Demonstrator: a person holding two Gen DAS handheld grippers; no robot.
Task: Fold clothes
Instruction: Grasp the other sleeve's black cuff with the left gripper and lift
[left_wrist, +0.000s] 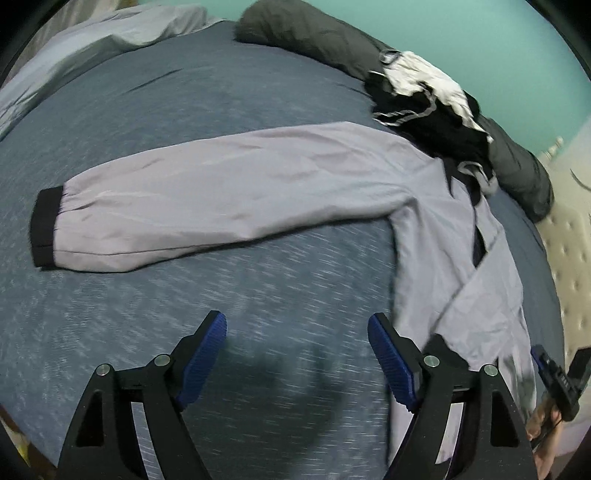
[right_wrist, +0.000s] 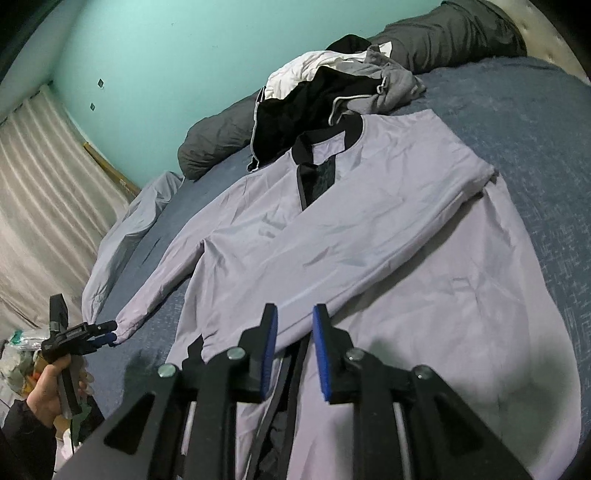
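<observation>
Left gripper (left_wrist: 297, 328) jaws wide apart, holding nothing, over bare blue bedspread (left_wrist: 155, 110) with open room around. Right gripper (right_wrist: 294, 317) partly open, empty, above the lavender jacket (right_wrist: 369, 236). Jacket lies flat mid-bed, one sleeve outstretched leftward, other folded across the front, collar touching a clothes pile (right_wrist: 332, 85).

The bed (left_wrist: 258, 92) is viewed low and close from each wrist; the grey jacket (left_wrist: 229, 192) (right_wrist: 369, 236) (and clothes pile) is shared by both views.
</observation>
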